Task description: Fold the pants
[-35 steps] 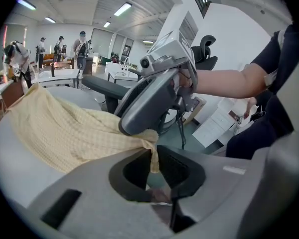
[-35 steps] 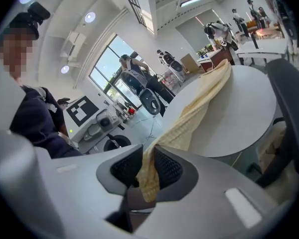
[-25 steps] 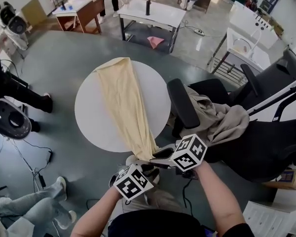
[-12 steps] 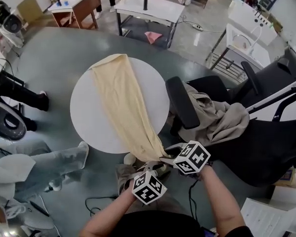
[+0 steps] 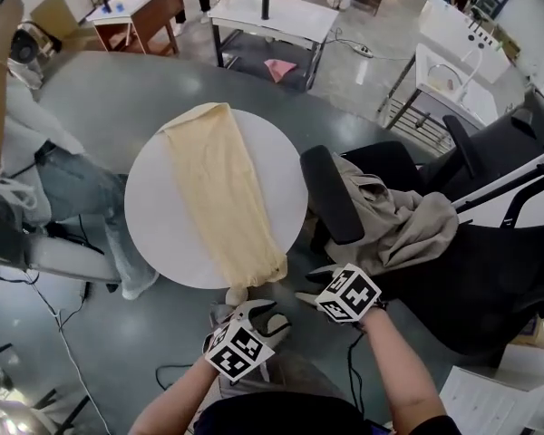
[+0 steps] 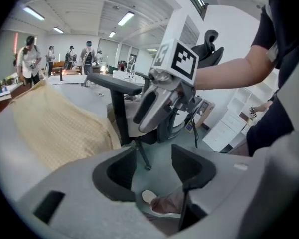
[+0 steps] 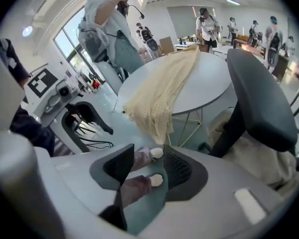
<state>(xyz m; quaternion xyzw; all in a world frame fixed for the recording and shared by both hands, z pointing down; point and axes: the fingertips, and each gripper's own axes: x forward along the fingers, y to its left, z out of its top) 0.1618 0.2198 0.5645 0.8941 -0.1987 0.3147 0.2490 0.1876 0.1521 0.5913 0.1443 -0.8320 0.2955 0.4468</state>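
Both grippers are empty right now. Your left gripper (image 6: 154,163) and right gripper (image 7: 148,156) have their jaws spread, they've just been opening, and only floor and your shoes show between them. The pants (image 5: 222,193) lie as one long strip on the round table (image 5: 159,220), running from the upper left of the tabletop to its lower-right rim in the head view. The right gripper view shows the near end bunched and drooping over the rim. Risks as I read them: 1) That overhanging end is unsupported, so any brush or tug could drag more cloth off the rim and skew the strip. 2) The end is wrinkled and layered. Pinch too shallow and you probably take only the top layer, and the fold comes out crooked. 3) Both grippers sit off the table at lower centre of the head view, so reaching back in carelessly could knock the rim or shove the cloth. 4) The chair armrest (image 5: 331,193) is just beside the table's right side and could snag your right arm. The grey garment (image 5: 399,220) heaped on that chair is near enough to grab by mistake. 5) A bystander (image 5: 63,179) stands close to the table at the left of the frame, and a bump there shifts everything.
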